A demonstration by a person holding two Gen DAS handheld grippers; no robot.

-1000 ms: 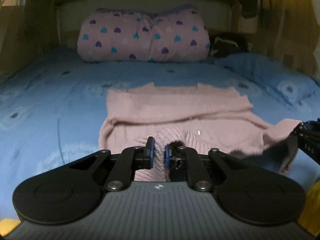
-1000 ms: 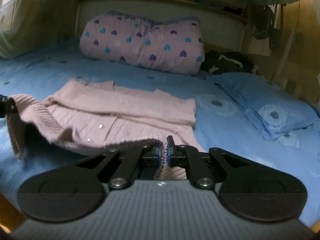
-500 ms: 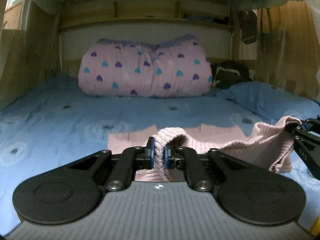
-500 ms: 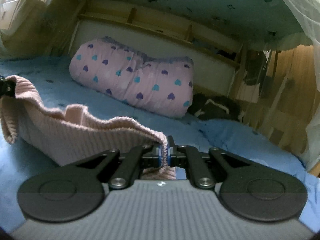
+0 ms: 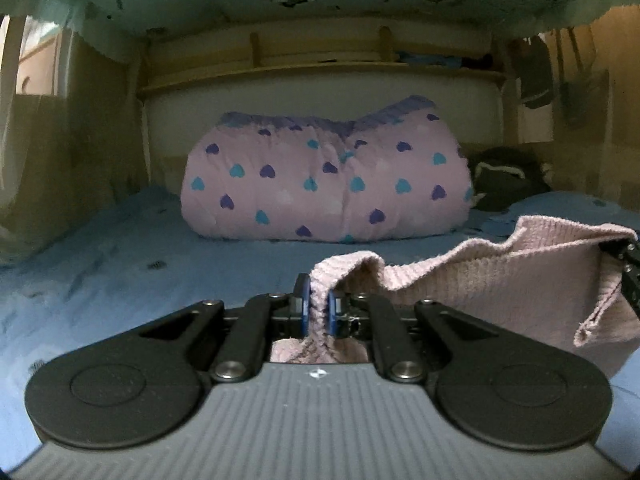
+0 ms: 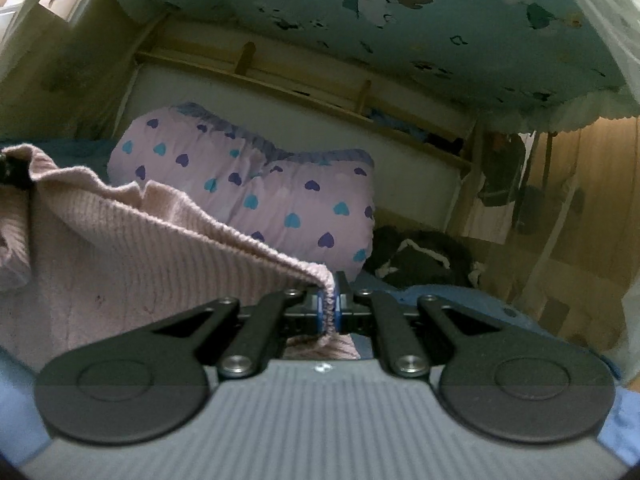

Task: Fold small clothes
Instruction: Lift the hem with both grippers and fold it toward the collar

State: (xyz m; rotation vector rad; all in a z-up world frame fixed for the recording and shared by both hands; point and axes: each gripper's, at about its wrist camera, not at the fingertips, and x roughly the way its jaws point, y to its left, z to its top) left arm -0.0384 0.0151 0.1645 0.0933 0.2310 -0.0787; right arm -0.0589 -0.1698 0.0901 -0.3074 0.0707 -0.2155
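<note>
A small pink knitted sweater [image 5: 500, 284] hangs in the air between my two grippers, above the blue bed. My left gripper [image 5: 318, 312] is shut on one edge of it, with knit bunched between the blue pads. My right gripper [image 6: 329, 306] is shut on the other edge; the sweater [image 6: 132, 252] stretches away to the left in the right wrist view. The right gripper's tip shows at the right edge of the left wrist view [image 5: 628, 272]. The sweater's lower part is hidden below both views.
A pink quilt with blue and purple hearts [image 5: 324, 184] lies rolled at the head of the bed [image 5: 120, 248]. A dark garment [image 6: 416, 256] lies to its right. A wooden shelf [image 5: 320, 68] and a patterned canopy [image 6: 400, 12] are overhead.
Both grippers have risen and tilted upward, lifting the sweater off the bed. It lay partly flat a second ago and now hangs between them.
</note>
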